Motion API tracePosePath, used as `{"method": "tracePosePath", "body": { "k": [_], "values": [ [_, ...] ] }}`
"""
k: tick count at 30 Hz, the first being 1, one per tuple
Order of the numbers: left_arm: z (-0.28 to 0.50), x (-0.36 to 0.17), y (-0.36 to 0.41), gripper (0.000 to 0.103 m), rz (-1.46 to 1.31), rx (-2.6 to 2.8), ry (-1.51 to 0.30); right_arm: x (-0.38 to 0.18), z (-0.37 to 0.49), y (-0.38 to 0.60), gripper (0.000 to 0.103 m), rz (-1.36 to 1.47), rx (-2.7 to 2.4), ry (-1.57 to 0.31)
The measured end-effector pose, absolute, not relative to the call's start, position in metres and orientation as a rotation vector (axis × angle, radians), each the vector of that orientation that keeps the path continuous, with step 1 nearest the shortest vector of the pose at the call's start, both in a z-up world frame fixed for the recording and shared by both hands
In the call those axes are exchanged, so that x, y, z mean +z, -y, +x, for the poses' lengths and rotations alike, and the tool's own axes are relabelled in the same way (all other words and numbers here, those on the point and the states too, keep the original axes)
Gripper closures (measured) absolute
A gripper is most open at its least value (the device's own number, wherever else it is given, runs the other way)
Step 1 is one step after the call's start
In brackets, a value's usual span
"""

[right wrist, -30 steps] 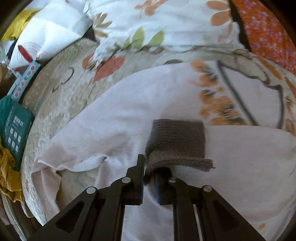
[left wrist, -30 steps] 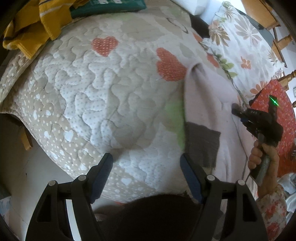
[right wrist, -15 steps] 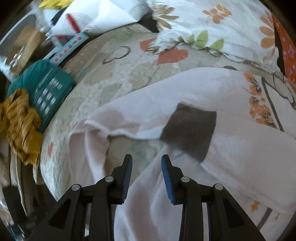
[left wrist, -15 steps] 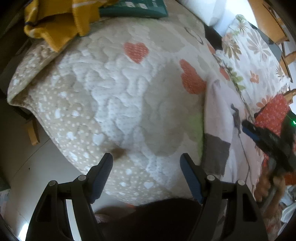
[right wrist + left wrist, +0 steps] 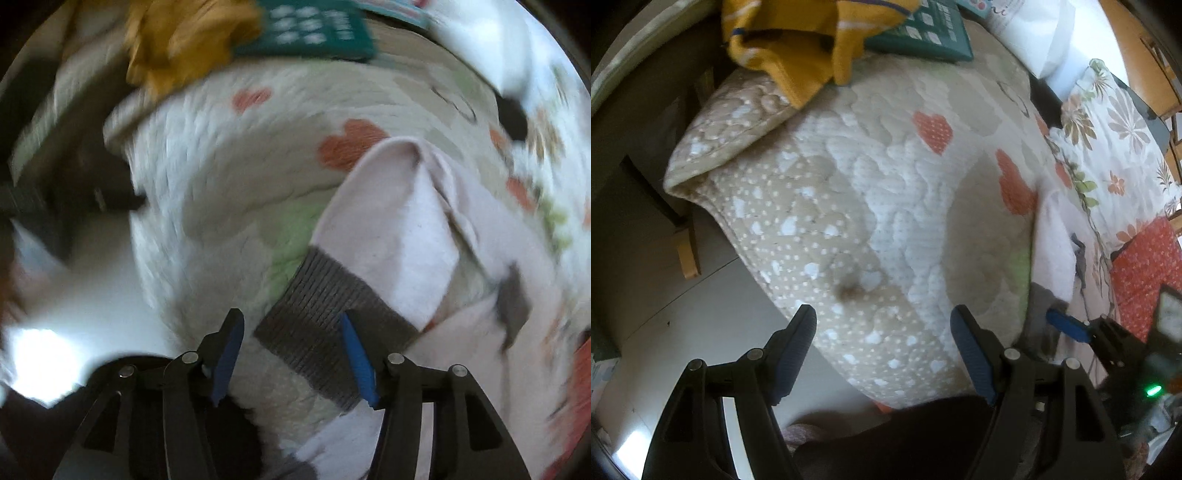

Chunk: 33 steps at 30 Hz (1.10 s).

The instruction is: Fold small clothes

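The white top (image 5: pixel 417 236) lies on the bed, near the front edge of the quilt (image 5: pixel 871 192). Its sleeve with the gray cuff (image 5: pixel 325 321) is folded over the top and runs from the cuff up and away across the bed. The right gripper (image 5: pixel 291 354) is the nearer one. Its fingers are opening, and the cuff lies just ahead of them and partly behind one blue pad, but the pads do not seem to press on it. The left gripper (image 5: pixel 886 343) hangs over bare quilt off to the side, fingers wide apart and holding nothing. The top is well over toward its right, so the right hand looks better placed for the next fold. The quilt is soft and bumpy, with red hearts. At the far edge sit a yellow cloth (image 5: pixel 798 44) and a green box (image 5: pixel 923 33). A flowered pillow (image 5: pixel 1119 147) lies by the far right corner.
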State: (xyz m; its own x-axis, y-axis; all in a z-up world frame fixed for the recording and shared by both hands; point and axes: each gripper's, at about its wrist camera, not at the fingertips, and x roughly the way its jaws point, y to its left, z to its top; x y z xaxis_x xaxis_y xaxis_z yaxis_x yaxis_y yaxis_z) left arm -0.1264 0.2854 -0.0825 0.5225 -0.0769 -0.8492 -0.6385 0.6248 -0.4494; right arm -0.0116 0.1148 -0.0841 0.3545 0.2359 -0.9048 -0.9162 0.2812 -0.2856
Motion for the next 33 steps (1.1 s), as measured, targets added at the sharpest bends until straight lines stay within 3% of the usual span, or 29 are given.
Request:
{"method": "tracePosePath", "body": {
  "k": [1, 3, 4, 5, 13, 17, 20, 25, 33],
  "values": [
    [-0.127, -0.082, -0.285, 0.029, -0.851, 0.392, -0.981, -0.087, -0.015, -0.116, 0.046, -0.993, 0.914, -0.853],
    [-0.128, -0.081, -0.284, 0.029, -0.847, 0.395, -0.98, -0.084, -0.012, -0.116, 0.065, -0.948, 0.913, -0.869],
    [-0.128, -0.081, -0.286, 0.029, -0.848, 0.393, -0.981, -0.078, -0.007, -0.117, 0.09, -0.901, 0.9, -0.884],
    [-0.129, -0.081, -0.286, 0.029, -0.849, 0.393, -0.982, -0.073, 0.0, -0.119, 0.095, -0.856, 0.894, -0.904],
    [-0.119, -0.063, -0.276, 0.029, -0.818, 0.372, -0.972, 0.062, 0.06, -0.103, 0.095, -0.183, 1.041, -0.935],
    [-0.107, -0.052, -0.265, 0.029, -0.801, 0.341, -0.97, 0.139, 0.105, -0.039, 0.094, 0.131, 1.036, -0.844],
    [-0.096, -0.045, -0.253, 0.029, -0.773, 0.315, -0.973, 0.161, 0.139, 0.027, 0.095, 0.256, 0.905, -0.811],
    [-0.076, -0.039, -0.228, 0.029, -0.723, 0.267, -0.996, 0.128, 0.186, 0.152, 0.094, 0.384, 0.6, -0.869],
    [-0.046, -0.028, -0.188, 0.029, -0.652, 0.208, -1.029, 0.017, 0.217, 0.312, 0.095, 0.453, 0.177, -1.027]
  ]
}}
